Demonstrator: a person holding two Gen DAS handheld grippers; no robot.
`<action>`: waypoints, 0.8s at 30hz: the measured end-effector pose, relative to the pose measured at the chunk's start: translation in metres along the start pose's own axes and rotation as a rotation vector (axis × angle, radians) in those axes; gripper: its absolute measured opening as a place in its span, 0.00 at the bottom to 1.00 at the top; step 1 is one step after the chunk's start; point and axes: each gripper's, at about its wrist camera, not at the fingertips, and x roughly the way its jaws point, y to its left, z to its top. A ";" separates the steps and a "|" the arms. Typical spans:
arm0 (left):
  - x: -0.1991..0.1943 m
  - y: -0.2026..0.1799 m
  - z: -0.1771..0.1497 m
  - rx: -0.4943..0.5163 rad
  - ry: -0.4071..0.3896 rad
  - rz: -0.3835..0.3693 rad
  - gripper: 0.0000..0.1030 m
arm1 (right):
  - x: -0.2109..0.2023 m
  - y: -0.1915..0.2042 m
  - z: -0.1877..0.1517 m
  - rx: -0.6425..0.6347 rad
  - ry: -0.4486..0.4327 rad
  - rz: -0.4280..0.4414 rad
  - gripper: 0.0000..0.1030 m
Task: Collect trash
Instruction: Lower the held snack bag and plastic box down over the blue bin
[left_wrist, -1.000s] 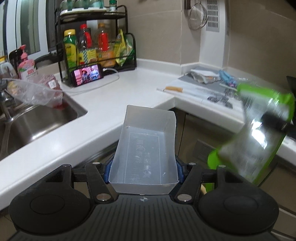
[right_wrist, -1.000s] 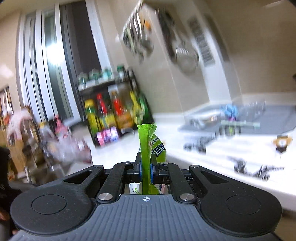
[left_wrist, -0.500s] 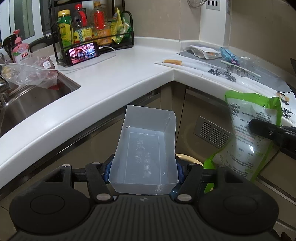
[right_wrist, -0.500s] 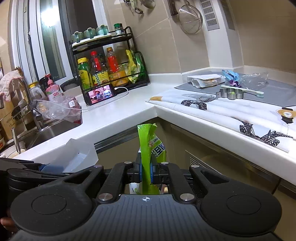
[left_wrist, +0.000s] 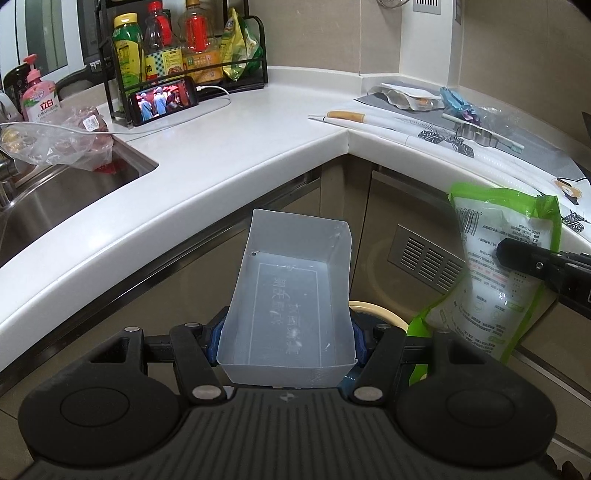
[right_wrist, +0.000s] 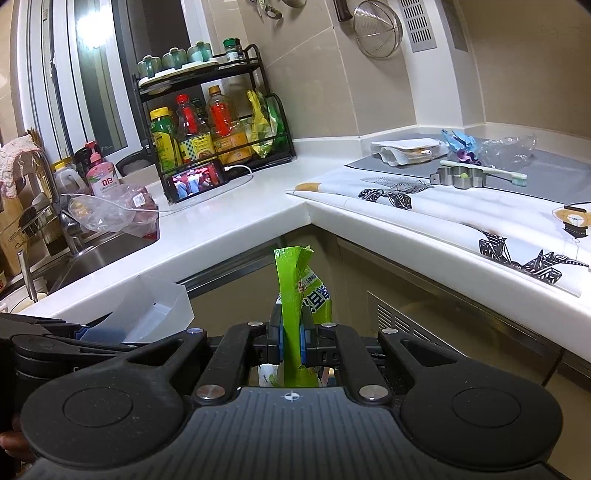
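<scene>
Two grippers are each clamped on a piece of trash in front of the white corner countertop (left_wrist: 236, 147), both held below its edge, out from the cabinet fronts.

The left gripper (left_wrist: 286, 338) has its jaws spread fairly wide around the near end of a clear plastic tray (left_wrist: 291, 295). The tray sits squarely between the blue-padded fingers (left_wrist: 213, 341), its open side up and its far end tilted upward and away, toward the countertop's inner corner. Seen from the right wrist, the same tray (right_wrist: 155, 314) shows off to the left, below the countertop's front edge.

The right gripper (right_wrist: 291, 341) has its jaws drawn narrow, pinching a green snack bag (right_wrist: 295, 295) edge-on. The bag stands upright between the fingers, its torn top rising above them toward the countertop corner (right_wrist: 295, 214) and its lower part hanging beneath. From the left wrist, the bag (left_wrist: 502, 273) shows its printed white face with green borders, gripped at mid-height by the right gripper's black finger (left_wrist: 517, 256), below the patterned mat (left_wrist: 436, 136) lying along the countertop's right arm. A round cream rim (left_wrist: 376, 312) shows under the countertop corner, between tray and bag; what it belongs to is unclear.
</scene>
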 end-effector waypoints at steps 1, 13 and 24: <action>0.000 0.000 0.000 0.000 0.001 0.000 0.65 | 0.001 -0.001 0.000 0.002 0.001 -0.001 0.08; 0.007 -0.001 0.001 0.007 0.014 0.002 0.65 | 0.006 -0.004 -0.003 0.016 0.018 -0.002 0.08; 0.013 -0.002 0.001 0.012 0.028 0.004 0.65 | 0.012 -0.008 -0.004 0.028 0.038 0.000 0.08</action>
